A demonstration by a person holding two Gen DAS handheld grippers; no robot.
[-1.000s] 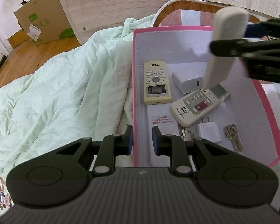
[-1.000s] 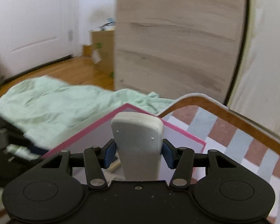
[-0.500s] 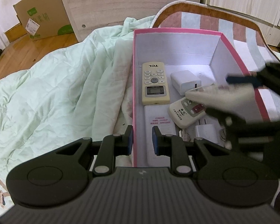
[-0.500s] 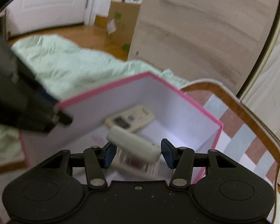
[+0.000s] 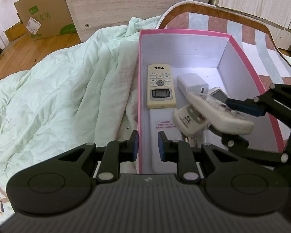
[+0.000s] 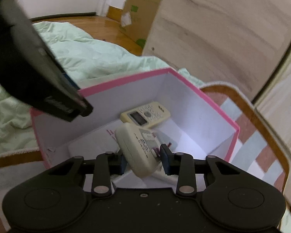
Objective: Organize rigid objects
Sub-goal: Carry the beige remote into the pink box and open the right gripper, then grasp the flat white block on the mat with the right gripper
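Observation:
A pink box (image 5: 242, 48) with white inside stands on the bed. It holds a cream TCL remote (image 5: 160, 86), a white charger (image 5: 192, 82), a white remote (image 5: 188, 119) and a flat white device (image 5: 163, 130). My right gripper (image 6: 143, 162) is shut on a cream remote (image 6: 139, 147) and holds it tilted inside the box, over the other remote; it also shows in the left wrist view (image 5: 217, 112). My left gripper (image 5: 147, 145) straddles the box's left wall, its jaws narrowly apart on either side of it.
A pale green quilt (image 5: 58, 97) covers the bed left of the box. A striped rug (image 5: 232, 25) lies beyond it. A cardboard carton (image 5: 42, 15) and a wooden panel (image 5: 135, 2) stand at the back on the wood floor.
My right gripper has swung the cream remote from upright above the box down into it, now tilted over the other remote. The left gripper has stayed at the box wall.

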